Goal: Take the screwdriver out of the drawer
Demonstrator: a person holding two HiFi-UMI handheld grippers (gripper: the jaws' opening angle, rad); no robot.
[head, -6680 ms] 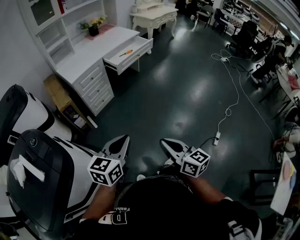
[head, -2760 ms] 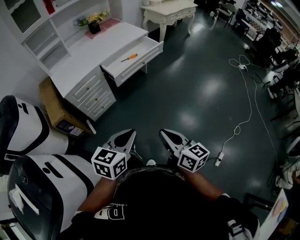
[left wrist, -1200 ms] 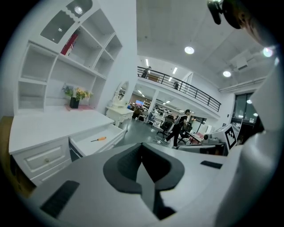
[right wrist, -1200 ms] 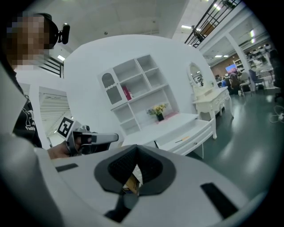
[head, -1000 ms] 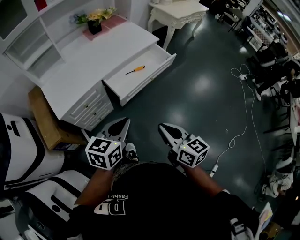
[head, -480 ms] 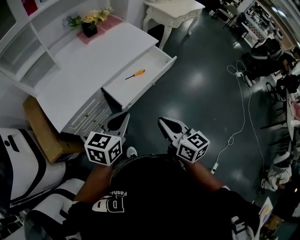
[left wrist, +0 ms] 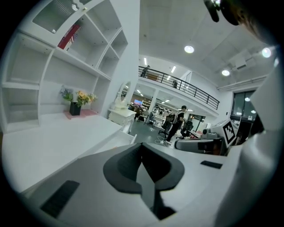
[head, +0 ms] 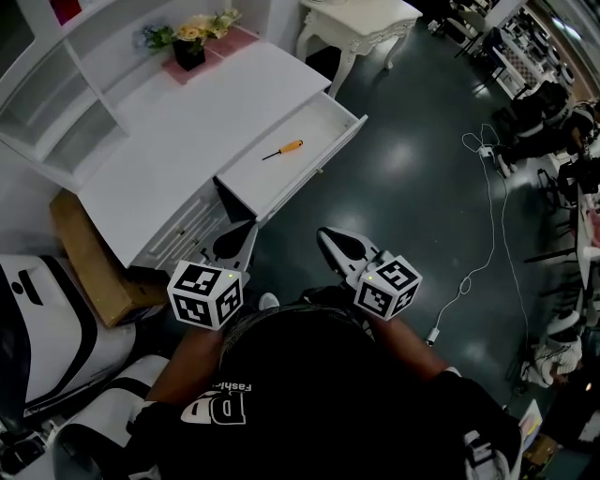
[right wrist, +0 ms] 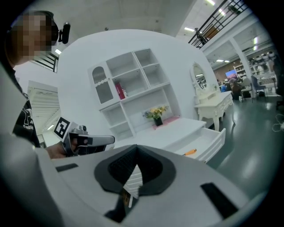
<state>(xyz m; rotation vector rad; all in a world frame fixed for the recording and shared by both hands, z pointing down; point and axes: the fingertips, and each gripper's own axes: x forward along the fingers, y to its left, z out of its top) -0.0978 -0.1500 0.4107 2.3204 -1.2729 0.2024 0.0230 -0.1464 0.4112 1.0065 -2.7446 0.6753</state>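
Observation:
A screwdriver [head: 283,149] with an orange handle lies inside the open white drawer [head: 323,111] of the desk; it also shows small in the right gripper view as the screwdriver [right wrist: 191,152] in the drawer [right wrist: 212,142]. My left gripper [head: 247,232] is held in front of my body, shut and holding nothing, just short of the drawer's near corner. My right gripper [head: 325,236] is beside it over the dark floor, also shut and holding nothing. In their own views the left gripper [left wrist: 142,145] and right gripper [right wrist: 135,147] have jaws that meet at the tip.
The white desk [head: 169,131] carries a flower pot [head: 190,49] and shelves at the back. A cardboard box [head: 86,251] and white machines [head: 37,319] stand to my left. A small white table [head: 361,21] and a floor cable [head: 487,220] lie to the right.
The desk and open drawer have come closer and now sit just ahead of the grippers. Both grippers stayed shut and close to the body.

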